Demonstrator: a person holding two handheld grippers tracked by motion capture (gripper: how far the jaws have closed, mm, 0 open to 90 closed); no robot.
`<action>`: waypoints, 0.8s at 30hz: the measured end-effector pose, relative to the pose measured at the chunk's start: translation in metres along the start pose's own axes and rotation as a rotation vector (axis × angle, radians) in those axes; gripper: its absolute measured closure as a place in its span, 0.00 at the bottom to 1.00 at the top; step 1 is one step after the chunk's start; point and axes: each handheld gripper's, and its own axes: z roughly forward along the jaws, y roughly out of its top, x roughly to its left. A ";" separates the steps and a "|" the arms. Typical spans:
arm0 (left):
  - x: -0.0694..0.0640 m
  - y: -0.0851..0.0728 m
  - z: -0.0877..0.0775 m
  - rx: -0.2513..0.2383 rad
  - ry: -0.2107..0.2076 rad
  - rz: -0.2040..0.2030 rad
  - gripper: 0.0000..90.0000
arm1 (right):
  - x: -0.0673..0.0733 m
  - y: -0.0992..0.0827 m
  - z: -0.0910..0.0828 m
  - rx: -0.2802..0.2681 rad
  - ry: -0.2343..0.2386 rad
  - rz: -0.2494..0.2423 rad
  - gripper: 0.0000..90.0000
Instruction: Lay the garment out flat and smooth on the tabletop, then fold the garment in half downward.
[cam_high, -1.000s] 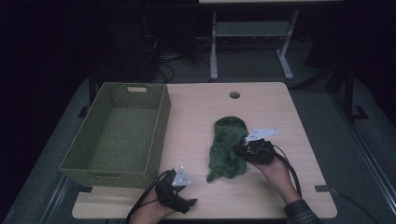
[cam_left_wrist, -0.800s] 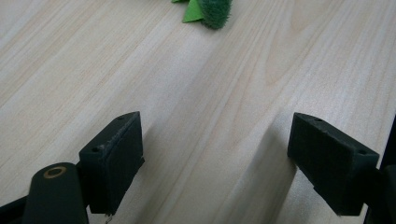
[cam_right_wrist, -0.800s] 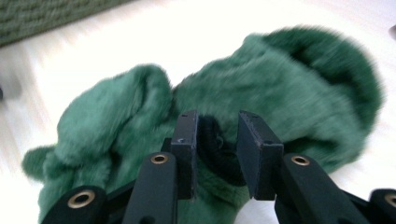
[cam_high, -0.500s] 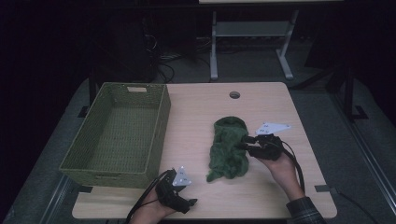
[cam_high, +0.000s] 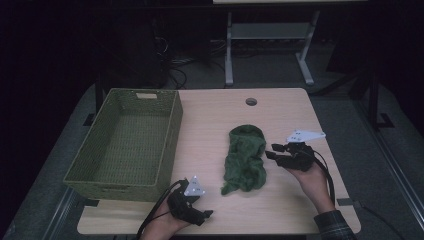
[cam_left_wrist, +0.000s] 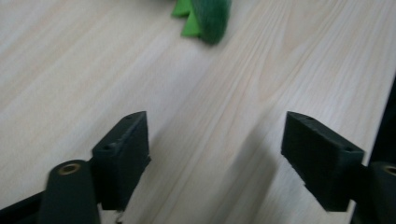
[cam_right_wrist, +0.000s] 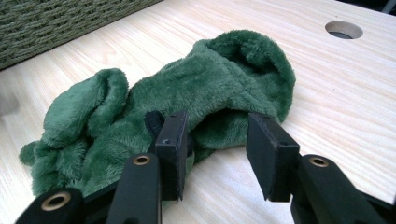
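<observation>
While its jaws have just been opening, the right hand-held gripper (cam_high: 274, 152) sits released at the right edge of the green fleece cloth (cam_high: 245, 159), having drawn a little to the right since the earlier high views, where it was pressed into the cloth's side. In the right gripper view one jaw is against the fleece and the other stands over bare wood, with nothing pinched between the pads, so the cloth looks let go rather than held. That suggests a placing or straightening step has ended, and a fresh grasp would be needed to move the cloth anywhere.

The left hand-held gripper (cam_high: 202, 216) rests at the near edge of the desk (cam_high: 210, 120), its jaws wide though they have just been closing a little, with only wood grain between them; a corner of the cloth lies well ahead of it in the left gripper view.

The cloth lies bunched lengthwise in the middle of the desk, right of the woven green basket (cam_high: 170, 135). The basket at the left side holds nothing.
</observation>
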 end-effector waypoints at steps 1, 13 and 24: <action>0.000 0.002 0.000 -0.008 -0.005 0.002 0.29 | 0.000 0.001 0.000 0.001 0.000 -0.003 0.64; 0.008 0.052 -0.008 -0.120 -0.053 0.006 0.87 | -0.005 0.007 0.004 0.005 0.006 0.002 0.66; 0.022 0.109 0.012 -0.191 -0.109 0.037 1.00 | -0.009 0.007 0.011 0.011 0.013 0.006 0.66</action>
